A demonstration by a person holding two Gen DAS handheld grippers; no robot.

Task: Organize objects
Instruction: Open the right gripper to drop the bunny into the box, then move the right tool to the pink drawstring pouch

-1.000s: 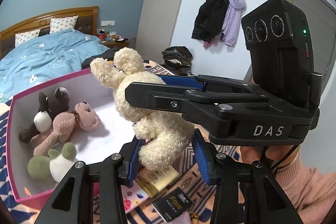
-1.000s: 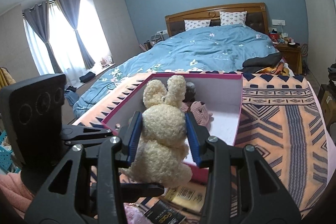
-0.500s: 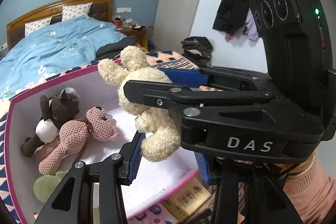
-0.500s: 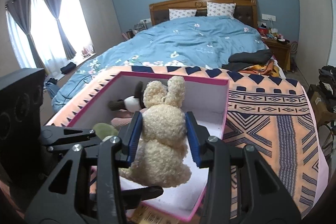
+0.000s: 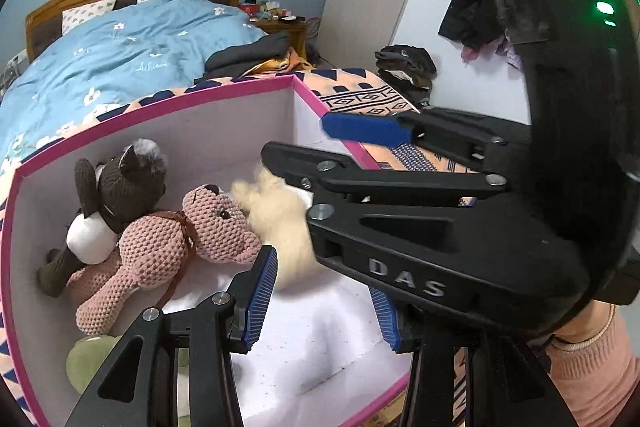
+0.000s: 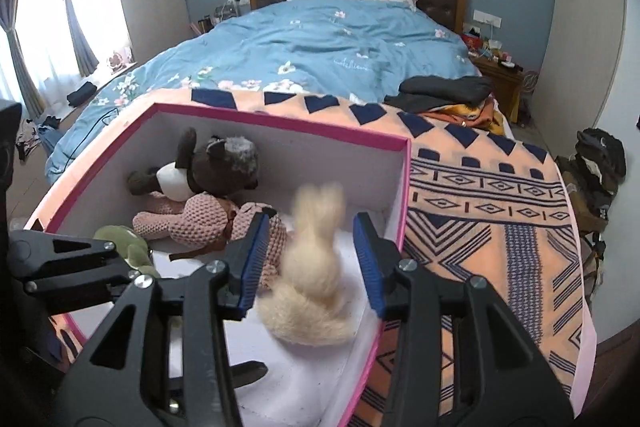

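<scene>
Since the earlier frame both of my grippers have travelled forward and down over the pink-rimmed box [image 6: 280, 125], and the cream plush rabbit [image 6: 316, 267], then clamped between my right pads above the rim, now appears blurred inside the box, apparently dropping toward the white floor just beside the pink knitted bear [image 6: 200, 227]. Right gripper [image 6: 308, 259]: its jaws are opening, the rabbit sits between the blue pads with a visible gap on both sides, so nothing is gripped. Left gripper [image 5: 320, 295]: partly open and holding nothing; the rabbit shows beyond its pads in that view, partly hidden by the right gripper's body. Other contents: a dark brown bear [image 6: 216, 167] lying on the pink one, and a green plush [image 6: 128, 247] at the near left corner. Judgement on doing the release well: I should let the jaws clear the fur fully before lifting, withdraw straight up and away from the rim so no pad snags the pile, and check that the rabbit lies flat in the free right-hand part rather than propped on the pink bear. Legible writing: "DAS" embossed on the right gripper's body in the left wrist view; cursive embroidery on the blue duvet [image 6: 320, 39] is too small to read
</scene>
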